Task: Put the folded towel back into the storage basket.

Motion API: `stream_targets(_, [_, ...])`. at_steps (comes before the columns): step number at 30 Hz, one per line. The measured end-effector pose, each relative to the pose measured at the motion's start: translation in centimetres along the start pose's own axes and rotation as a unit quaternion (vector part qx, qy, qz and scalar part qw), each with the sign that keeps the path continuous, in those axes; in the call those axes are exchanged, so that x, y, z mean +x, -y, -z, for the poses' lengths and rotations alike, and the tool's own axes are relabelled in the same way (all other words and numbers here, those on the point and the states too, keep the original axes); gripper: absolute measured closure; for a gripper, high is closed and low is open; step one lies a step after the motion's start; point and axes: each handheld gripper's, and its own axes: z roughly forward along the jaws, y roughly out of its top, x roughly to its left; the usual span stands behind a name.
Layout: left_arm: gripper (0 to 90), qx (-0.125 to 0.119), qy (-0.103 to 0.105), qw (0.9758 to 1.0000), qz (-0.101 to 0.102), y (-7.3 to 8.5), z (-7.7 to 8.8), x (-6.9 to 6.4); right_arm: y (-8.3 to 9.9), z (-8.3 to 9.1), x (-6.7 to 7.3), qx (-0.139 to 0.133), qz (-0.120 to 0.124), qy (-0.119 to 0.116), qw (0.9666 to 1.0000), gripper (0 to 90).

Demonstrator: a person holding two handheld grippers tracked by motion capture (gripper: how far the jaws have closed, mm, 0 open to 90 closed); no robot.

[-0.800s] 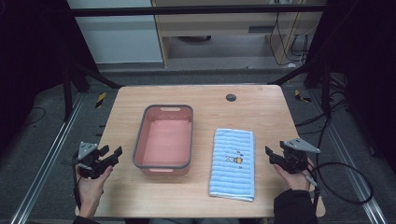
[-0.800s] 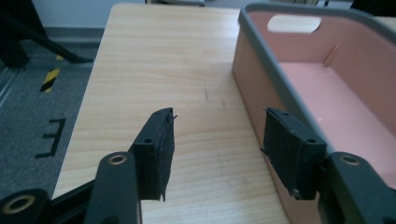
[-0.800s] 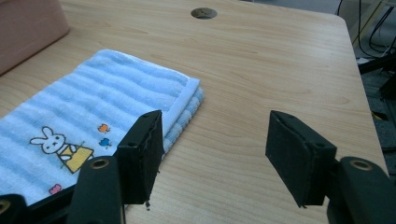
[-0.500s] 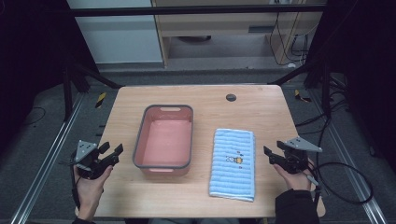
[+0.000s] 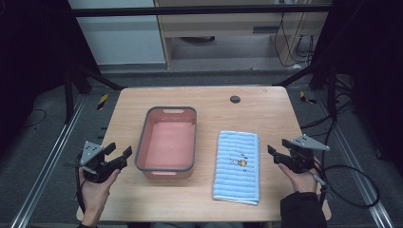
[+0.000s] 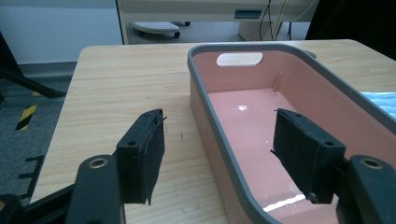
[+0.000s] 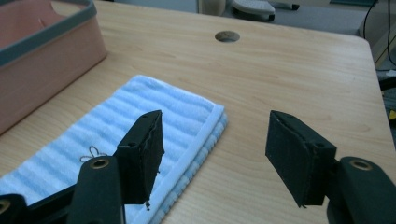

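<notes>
A pink tub [image 5: 141, 145] with a grey rim stands empty at the table's middle. To its right lies a folded blue striped towel [image 5: 237, 166] with a small embroidered figure. My left gripper [image 5: 119, 151] hovers open at the table's left edge, pointing at the tub's left wall. In the left gripper view its jaws [image 6: 219, 126] straddle the tub's rim [image 6: 219, 140] from a short distance, with nothing between them. My right gripper [image 5: 278, 148] is open just right of the towel. The right gripper view has its jaws [image 7: 215, 123] over the towel's right edge [image 7: 187, 116], holding nothing.
The wooden table [image 5: 266, 114] has a round cable hole [image 5: 235, 99] near its far edge. Metal rails, cables and black frame posts stand on the floor on both sides. A cabinet stands beyond the table.
</notes>
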Motion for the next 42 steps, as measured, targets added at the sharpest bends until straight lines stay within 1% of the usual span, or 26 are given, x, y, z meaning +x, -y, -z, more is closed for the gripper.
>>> stream_targets(1, [32.5, 0.0, 0.003, 1.0, -0.001, -0.1, 0.0, -0.2, -0.3, 0.2, 0.0, -0.007, -0.002, -0.004, 1.0, 37.4])
stream_targets(2, [32.2, 0.0, 0.004, 1.0, -0.001, -0.1, 0.0, -0.3, -0.5, 0.2, 0.0, -0.01, -0.001, -0.002, 0.9999, 38.0])
stream_targets(3, [32.2, -0.001, 0.004, 1.0, -0.005, -0.2, 0.0, -0.4, -0.5, 0.2, 0.0, -0.01, -0.001, -0.002, 0.9999, 38.0])
stream_targets(4, [31.8, 0.001, 0.009, 1.0, -0.002, -0.3, 0.0, -0.7, -0.6, 0.3, -0.1, -0.011, -0.001, -0.002, 0.9999, 38.3])
stream_targets(5, [31.0, 0.002, 0.011, 0.9999, -0.004, -0.3, -0.1, -0.8, -0.9, 0.3, -0.1, -0.011, -0.001, -0.005, 0.9999, 41.0])
stream_targets(6, [30.7, 0.004, 0.011, 0.9999, -0.011, -0.3, -0.2, -1.2, -1.0, 0.3, -0.1, -0.009, 0.001, -0.006, 0.9999, 41.9])
stream_targets(9, [29.7, 0.004, 0.013, 0.9998, -0.014, -0.4, -0.3, -1.5, -1.2, 0.3, -0.1, -0.005, 0.007, -0.006, 0.9999, 44.0])
stream_targets(12, [29.6, -0.001, 0.019, 0.9997, -0.016, -0.7, -0.3, -2.0, -1.7, 0.5, -0.1, -0.01, 0.003, -0.017, 0.9998, 46.9])
stream_targets(13, [29.6, -0.006, 0.022, 0.9995, -0.023, -1.0, -0.2, -2.4, -1.8, 0.5, -0.1, -0.01, 0.004, -0.016, 0.9998, 47.1])
stream_targets(14, [29.7, -0.006, 0.022, 0.9995, -0.023, -1.0, -0.2, -2.4, -2.0, 0.5, -0.1, -0.009, 0.005, -0.016, 0.9998, 47.3])
stream_targets(15, [29.9, -0.01, 0.026, 0.9992, -0.028, -1.3, -0.1, -2.8, -2.1, 0.4, -0.1, -0.011, 0.006, -0.016, 0.9998, 47.4])
stream_targets(17, [30.3, -0.011, 0.029, 0.9991, -0.028, -1.4, -0.1, -3.0, -2.4, 0.4, -0.2, -0.014, 0.003, -0.017, 0.9998, 48.5])
stream_targets(19, [30.5, -0.014, 0.034, 0.9989, -0.029, -1.6, -0.1, -3.4, -2.6, 0.3, -0.2, -0.018, 0.002, -0.015, 0.9997, 49.2])
stream_targets(20, [30.8, -0.015, 0.036, 0.9988, -0.03, -1.7, -0.1, -3.5, -2.9, 0.3, -0.2, -0.021, -0.004, -0.02, 0.9996, 49.3])
stream_targets(25, [31.3, -0.015, 0.05, 0.998, -0.035, -2.0, -0.7, -4.8, -3.5, 0.1, 0.0, -0.025, -0.002, -0.02, 0.9995, 49.5])
stream_targets(26, [31.2, -0.017, 0.054, 0.9978, -0.034, -2.1, -1.1, -5.4, -3.8, 0.0, 0.2, -0.024, -0.002, -0.021, 0.9995, 49.5])
stream_targets(27, [31.1, -0.017, 0.054, 0.9978, -0.034, -2.1, -1.1, -5.4, -3.9, 0.0, 0.2, -0.025, -0.001, -0.021, 0.9995, 49.4])
stream_targets(29, [31.0, -0.018, 0.055, 0.9976, -0.037, -2.2, -1.3, -5.9, -4.1, 0.0, 0.3, -0.025, -0.003, -0.022, 0.9994, 49.3])
stream_targets(30, [31.0, -0.018, 0.059, 0.9973, -0.04, -2.3, -1.6, -6.5, -4.2, -0.1, 0.3, -0.024, 0.0, -0.021, 0.9995, 49.1])
stream_targets(31, [31.0, -0.017, 0.061, 0.9971, -0.042, -2.3, -1.7, -6.8, -4.3, -0.1, 0.4, -0.023, 0.0, -0.022, 0.9995, 49.1])
stream_targets(32, [31.0, -0.017, 0.061, 0.9971, -0.042, -2.3, -1.7, -6.8, -4.4, -0.2, 0.4, -0.024, 0.001, -0.022, 0.9995, 49.1])
stream_targets(34, [31.0, -0.017, 0.066, 0.9966, -0.046, -2.5, -1.9, -7.3, -4.5, -0.2, 0.4, -0.023, -0.001, -0.021, 0.9995, 49.1])
stream_targets(36, [30.8, -0.016, 0.069, 0.9962, -0.051, -2.6, -2.1, -7.9, -4.6, -0.2, 0.4, -0.024, 0.001, -0.018, 0.9995, 49.1])
stream_targets(38, [30.2, -0.018, 0.069, 0.9959, -0.055, -2.7, -2.1, -8.4, -4.7, -0.1, 0.5, -0.027, -0.005, -0.014, 0.9995, 49.9])
stream_targets(42, [30.1, -0.018, 0.078, 0.9953, -0.054, -2.7, -2.4, -9.1, -4.8, -0.2, 0.4, -0.029, -0.005, -0.011, 0.9995, 50.8])
